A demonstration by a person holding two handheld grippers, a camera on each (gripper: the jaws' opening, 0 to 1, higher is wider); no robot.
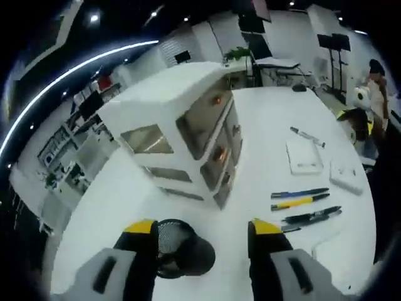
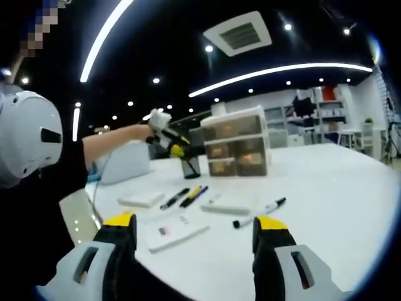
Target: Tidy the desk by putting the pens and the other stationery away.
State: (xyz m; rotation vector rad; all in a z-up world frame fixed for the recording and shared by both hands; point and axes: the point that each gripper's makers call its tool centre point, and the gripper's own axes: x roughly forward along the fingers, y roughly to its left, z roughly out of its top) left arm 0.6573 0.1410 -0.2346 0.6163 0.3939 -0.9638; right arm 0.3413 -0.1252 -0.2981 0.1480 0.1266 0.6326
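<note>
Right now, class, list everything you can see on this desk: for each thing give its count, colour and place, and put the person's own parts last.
Drawer unit: one, white with clear drawers, middle of the desk.
Mesh pen cup: one, black, between the left gripper's jaws.
Pens: four in a row, blue, yellow and two black, right of the drawers.
Marker: one, white with black cap, lying near the erasers.
Flat white blocks: at least two, beyond the pens.
Desk: one, white.
Left gripper: yellow-tipped, open.
Right gripper: yellow-tipped, open, above the desk.
</note>
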